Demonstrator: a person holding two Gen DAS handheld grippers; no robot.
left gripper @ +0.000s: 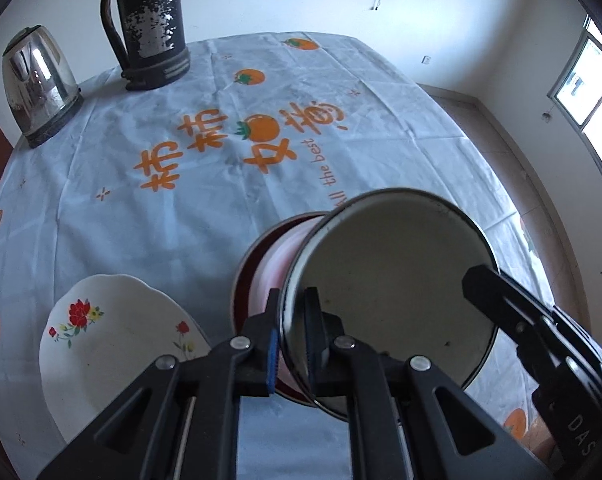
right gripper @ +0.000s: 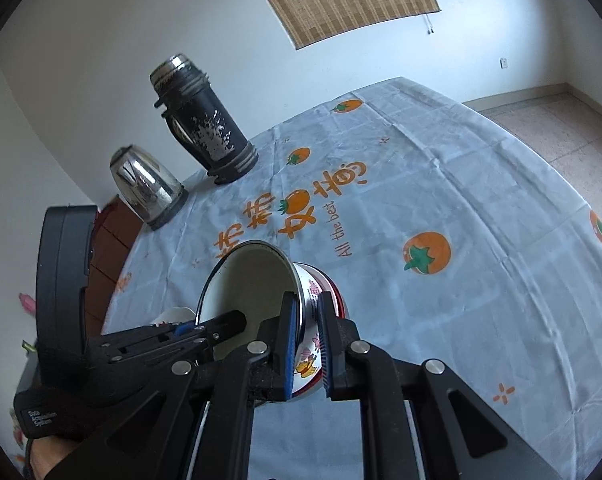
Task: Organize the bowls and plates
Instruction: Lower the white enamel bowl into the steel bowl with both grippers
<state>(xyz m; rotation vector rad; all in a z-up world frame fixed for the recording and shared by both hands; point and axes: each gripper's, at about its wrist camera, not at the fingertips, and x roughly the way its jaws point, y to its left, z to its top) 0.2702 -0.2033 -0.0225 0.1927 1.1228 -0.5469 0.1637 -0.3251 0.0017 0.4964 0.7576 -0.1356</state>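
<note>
A white enamel bowl (left gripper: 389, 280) with a dark rim hangs tilted over a red-rimmed bowl (left gripper: 253, 276) that stands on the table. My left gripper (left gripper: 293, 340) is shut on the enamel bowl's near left rim. In the right wrist view my right gripper (right gripper: 307, 344) is shut on the enamel bowl (right gripper: 253, 280) at the opposite rim, where cartoon prints show on its outer wall. The red-rimmed bowl (right gripper: 339, 300) peeks out beneath. Each view also shows the other gripper: the right gripper (left gripper: 485, 284) and the left gripper (right gripper: 229, 322). A white plate (left gripper: 113, 344) with red flowers lies to the left.
A black thermos jug (left gripper: 149, 28) and a steel kettle (left gripper: 37, 84) stand at the far left of the round table, under a pale cloth (left gripper: 205, 120) with orange prints. A wooden cabinet (right gripper: 109, 240) stands past the left edge, and tiled floor (right gripper: 561, 128) lies to the right.
</note>
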